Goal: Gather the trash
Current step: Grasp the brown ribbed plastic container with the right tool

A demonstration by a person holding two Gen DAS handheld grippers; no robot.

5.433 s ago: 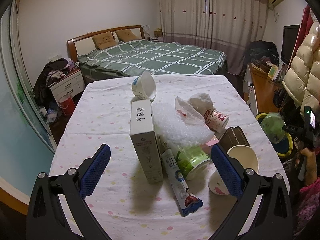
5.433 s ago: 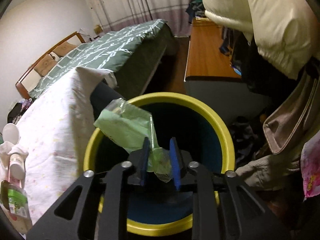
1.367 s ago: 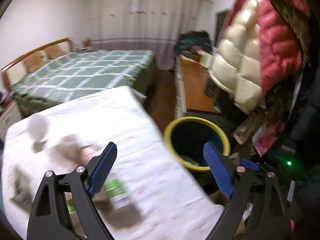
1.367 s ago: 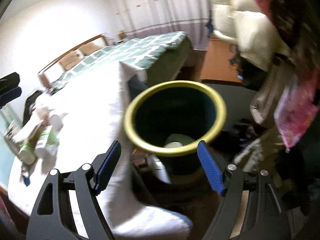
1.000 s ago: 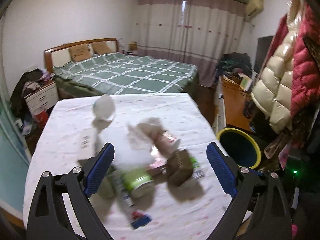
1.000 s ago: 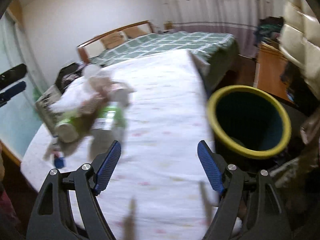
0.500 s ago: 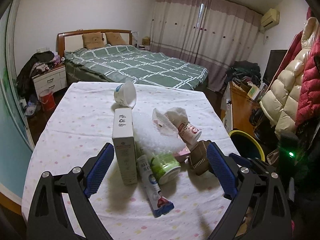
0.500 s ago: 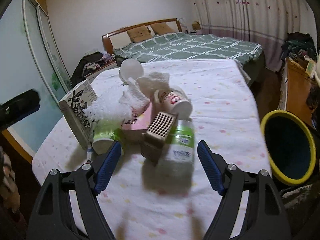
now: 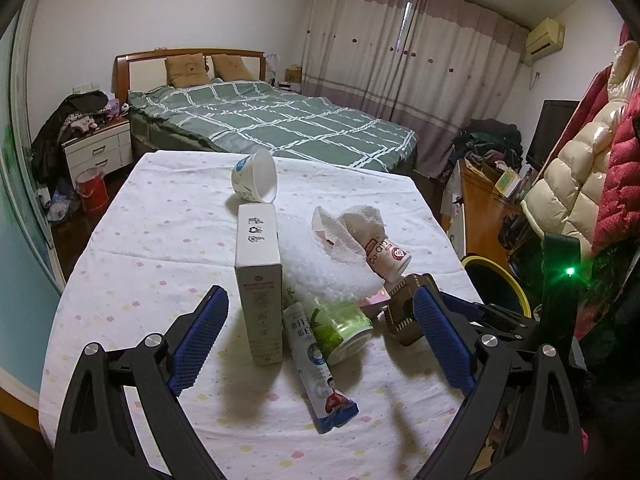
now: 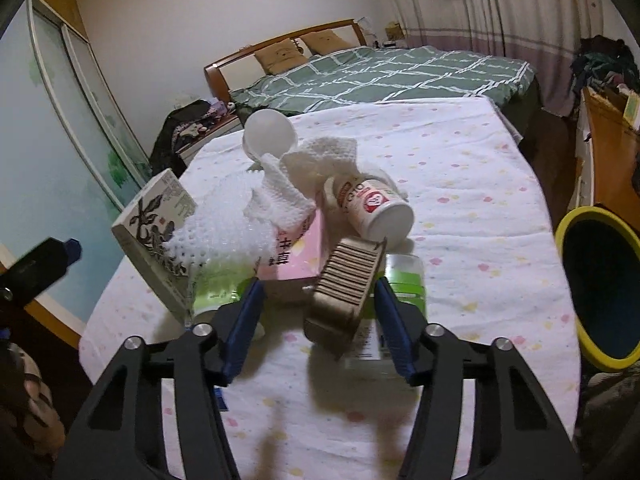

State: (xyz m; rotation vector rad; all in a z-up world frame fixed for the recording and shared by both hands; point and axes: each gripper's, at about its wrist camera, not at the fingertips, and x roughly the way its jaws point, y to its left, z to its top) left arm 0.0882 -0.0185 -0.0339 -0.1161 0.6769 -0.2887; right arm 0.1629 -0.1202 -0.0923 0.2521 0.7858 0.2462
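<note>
Green bottle (image 10: 404, 276) mostly hidden

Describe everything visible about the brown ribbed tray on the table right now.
The brown ribbed tray looks like thin moulded plastic or card, corrugated, empty and tipped up on edge. It leans on the pile, against the pink box, just below the white cup with a red label and over a clear green-labelled bottle. The right gripper, whose fingers have just been closing, brackets it; contact is not clear.
</note>
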